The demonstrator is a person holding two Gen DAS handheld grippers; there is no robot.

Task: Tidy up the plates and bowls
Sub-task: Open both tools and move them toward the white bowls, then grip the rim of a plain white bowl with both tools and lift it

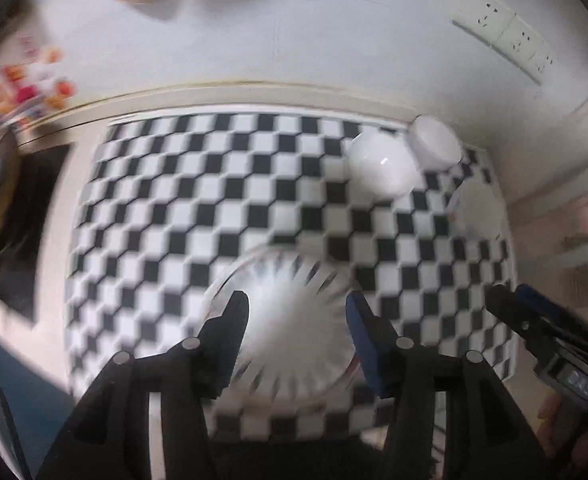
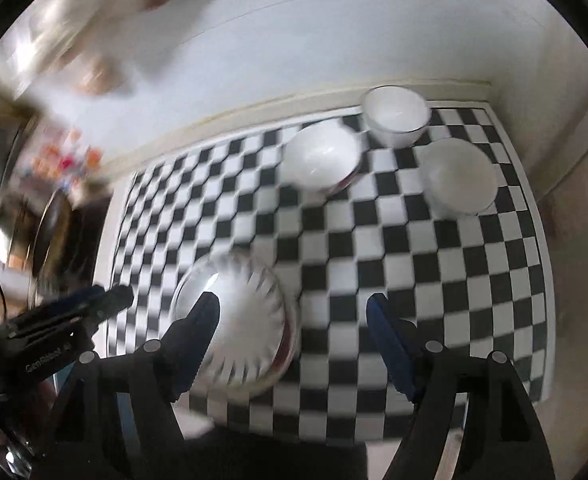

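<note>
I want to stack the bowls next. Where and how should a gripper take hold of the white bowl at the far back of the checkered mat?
Probably by the rim, from above. The white bowl stands upright and open on the checkered mat, so one finger can go inside and one outside its wall. Take the rim's front right part: the wall stands close behind and another bowl sits at its front left.

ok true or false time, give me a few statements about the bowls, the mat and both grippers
1. The glass bowl sits on a checkered mat. True.
2. The right gripper is clamped on a white bowl. False: its jaws stand open with nothing between the pads.
3. Three white dishes sit near the mat's far right corner. True: a bowl, a bowl and another dish.
4. The left gripper grips a plate. False: its jaws are open above the glass bowl.
</note>
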